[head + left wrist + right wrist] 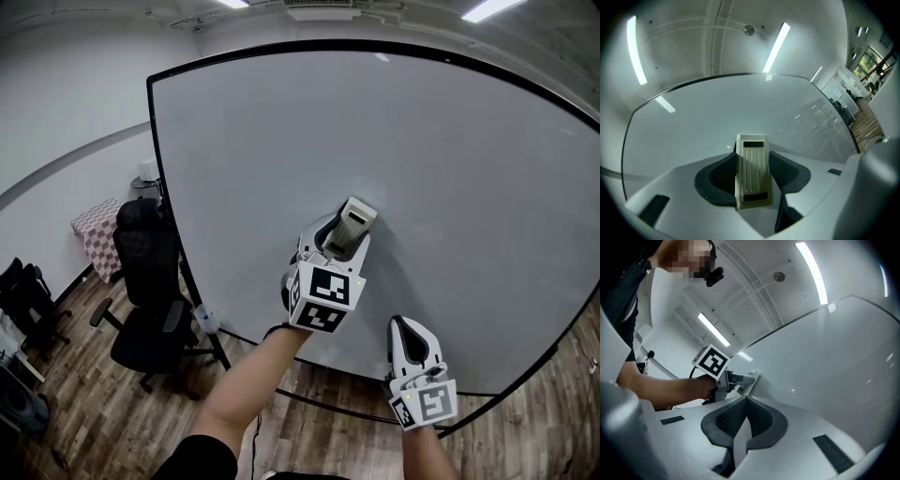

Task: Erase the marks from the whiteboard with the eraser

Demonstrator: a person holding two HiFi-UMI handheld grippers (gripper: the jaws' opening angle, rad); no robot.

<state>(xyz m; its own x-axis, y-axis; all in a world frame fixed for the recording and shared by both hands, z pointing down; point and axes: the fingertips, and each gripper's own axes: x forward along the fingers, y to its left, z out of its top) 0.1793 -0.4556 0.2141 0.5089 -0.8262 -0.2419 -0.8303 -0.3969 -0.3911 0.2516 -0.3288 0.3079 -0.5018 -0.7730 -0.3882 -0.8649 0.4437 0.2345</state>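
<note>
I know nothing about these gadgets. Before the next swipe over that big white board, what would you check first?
1. Eraser clamped between the left gripper's jaws: ok.
2. Eraser's end on the whiteboard: ok, it seems to touch.
3. Marks left to wipe: cannot tell; none show in any view.
4. Right gripper out of the way: ok, low down, jaws together, empty.
5. Office chair clear of the arms: ok, it stands left of the board.
</note>
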